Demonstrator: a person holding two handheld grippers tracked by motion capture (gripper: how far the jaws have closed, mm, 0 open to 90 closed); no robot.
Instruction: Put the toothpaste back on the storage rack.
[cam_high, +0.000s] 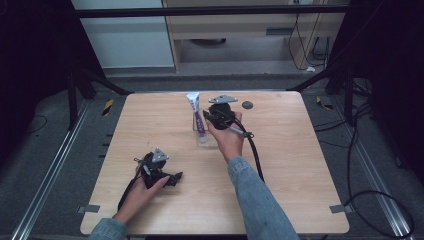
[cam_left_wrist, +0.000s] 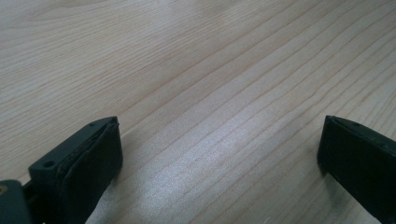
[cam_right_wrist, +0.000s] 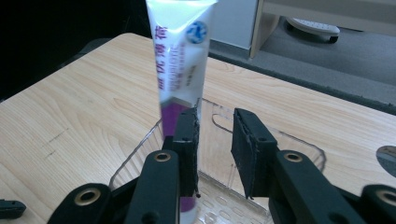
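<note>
A white and purple tube (cam_right_wrist: 180, 79) stands upright in a clear plastic holder (cam_right_wrist: 299, 142) near the table's (cam_high: 300, 165) far edge. The right gripper (cam_right_wrist: 215, 154) sits just beside the tube, its jaws narrowly parted and gripping nothing. The left gripper (cam_left_wrist: 219, 154) rests low on the bare wood with jaws spread wide.

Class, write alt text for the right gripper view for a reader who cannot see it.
A white and purple tube stands upright in a clear plastic tray on a wooden table. The right gripper sits just beside it, jaws slightly apart, nothing between them.
</note>
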